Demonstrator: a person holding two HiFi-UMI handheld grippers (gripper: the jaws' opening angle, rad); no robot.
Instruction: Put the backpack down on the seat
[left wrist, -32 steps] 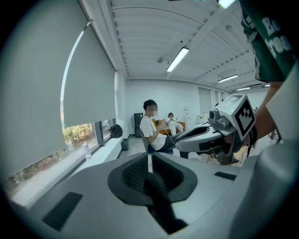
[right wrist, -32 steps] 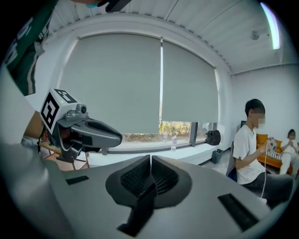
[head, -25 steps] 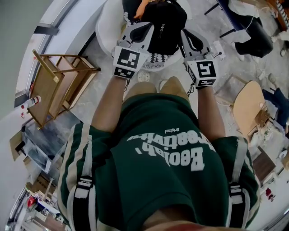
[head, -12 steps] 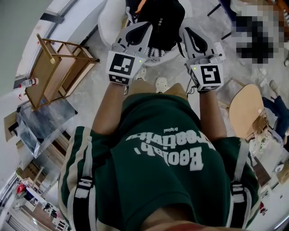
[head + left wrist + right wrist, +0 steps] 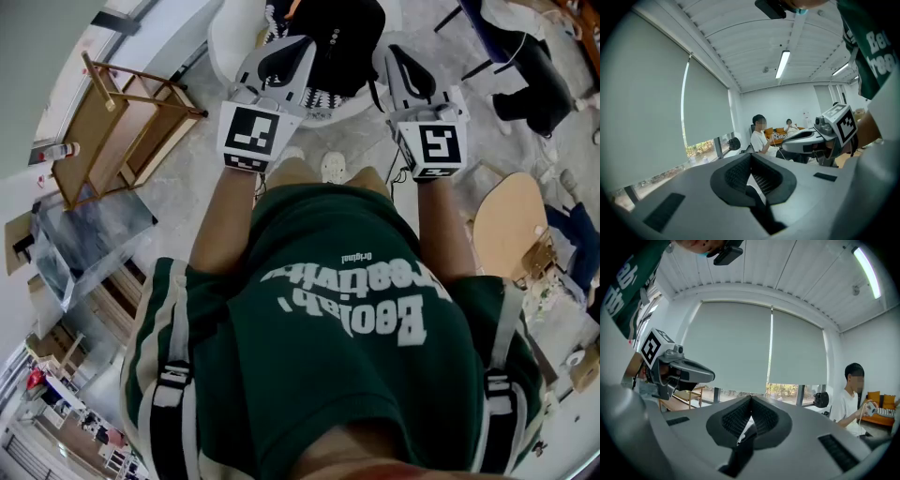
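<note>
- Green shirt [image 5: 347,319] fills the near part of the head view, and past it both forearms reach out to the claws.
- Left claw [image 5: 302,49]: in its own view the jaws are pressed together on a dark strap [image 5: 759,213], which runs out of the pinch toward the camera.
- Right claw [image 5: 387,56]: its jaws are likewise closed on a dark strap [image 5: 737,453], with a scrap of white tag showing at the pinch.
- Black backpack [image 5: 339,36] sits between the two claws and touches both, the left claw at its left side and the right claw at its right. The pinched straps are most likely its own.
- White seat [image 5: 228,42] lies under and just beyond the backpack. A black-and-white patterned cushion [image 5: 323,120] shows at the seat's near edge, below the bag.
- Progress, as a judgement: the backpack has been brought over the seat, so the carrying part looks done.
- Whether the backpack's bottom already rests on the cushion cannot be told from above.
- What seems left is settling its weight fully, then opening both claws off the straps.
</note>
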